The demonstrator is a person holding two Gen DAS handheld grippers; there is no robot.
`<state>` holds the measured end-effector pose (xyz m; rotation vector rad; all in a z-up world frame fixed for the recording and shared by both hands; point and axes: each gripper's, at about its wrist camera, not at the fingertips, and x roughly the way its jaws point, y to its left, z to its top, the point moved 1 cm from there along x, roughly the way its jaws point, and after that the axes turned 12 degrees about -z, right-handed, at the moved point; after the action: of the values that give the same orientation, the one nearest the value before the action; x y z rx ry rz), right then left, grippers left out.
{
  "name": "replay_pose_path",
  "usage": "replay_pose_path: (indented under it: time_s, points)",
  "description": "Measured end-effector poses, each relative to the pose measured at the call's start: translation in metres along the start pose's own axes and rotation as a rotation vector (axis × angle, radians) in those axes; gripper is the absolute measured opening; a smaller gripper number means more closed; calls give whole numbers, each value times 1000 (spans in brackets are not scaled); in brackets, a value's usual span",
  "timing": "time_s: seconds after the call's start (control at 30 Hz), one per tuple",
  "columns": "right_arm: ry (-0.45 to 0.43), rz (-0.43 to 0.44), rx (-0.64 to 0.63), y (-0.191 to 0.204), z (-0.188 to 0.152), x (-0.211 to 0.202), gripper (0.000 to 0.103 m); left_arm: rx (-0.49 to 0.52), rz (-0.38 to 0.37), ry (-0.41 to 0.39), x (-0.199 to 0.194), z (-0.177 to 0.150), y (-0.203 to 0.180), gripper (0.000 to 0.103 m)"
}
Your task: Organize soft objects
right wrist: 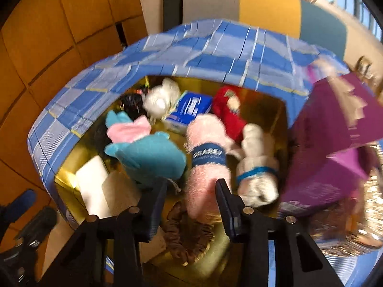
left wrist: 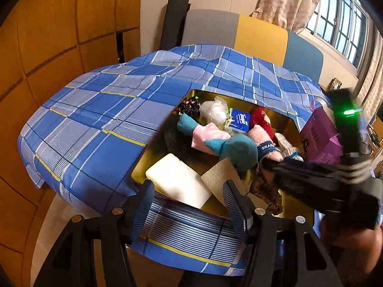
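Note:
A gold tray (left wrist: 153, 153) on the blue plaid cloth holds the soft things: a teal plush (left wrist: 237, 150), a pink cloth (left wrist: 208, 135), a pink fuzzy sock (right wrist: 205, 143) with a dark band, a white sock (right wrist: 256, 167), a red plush (right wrist: 227, 112) and a brown scrunchie (right wrist: 189, 236). My left gripper (left wrist: 189, 198) hangs open over the tray's near edge, nothing between its fingers. My right gripper (right wrist: 191, 201) is open around the pink sock's near end; the right finger touches it and a gap shows on the left side.
Also in the tray are a white foam block (left wrist: 177, 181), a beige cloth (left wrist: 220, 177), a blue tissue pack (left wrist: 239, 119), a clear plastic bag (left wrist: 214, 111) and a black beaded item (left wrist: 189, 107). A purple box (right wrist: 335, 131) stands at the tray's right. Chairs stand behind the table.

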<state>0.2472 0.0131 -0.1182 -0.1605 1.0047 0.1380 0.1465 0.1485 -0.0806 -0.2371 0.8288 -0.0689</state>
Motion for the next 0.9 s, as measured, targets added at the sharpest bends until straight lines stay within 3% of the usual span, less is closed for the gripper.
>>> replay_pose_path:
  time_s: [0.17, 0.33, 0.6, 0.9]
  points:
    - [2, -61, -39, 4, 2, 10, 43, 31, 55, 2, -6, 0, -6, 60]
    - [-34, -52, -31, -6, -7, -14, 45, 58, 77, 3, -8, -1, -15, 60]
    - [-156, -59, -11, -18, -24, -66, 75, 51, 150, 32, -6, -3, -25, 60]
    - [-189, -83, 49, -37, -42, -94, 92, 114, 204, -11, -22, -10, -46, 60]
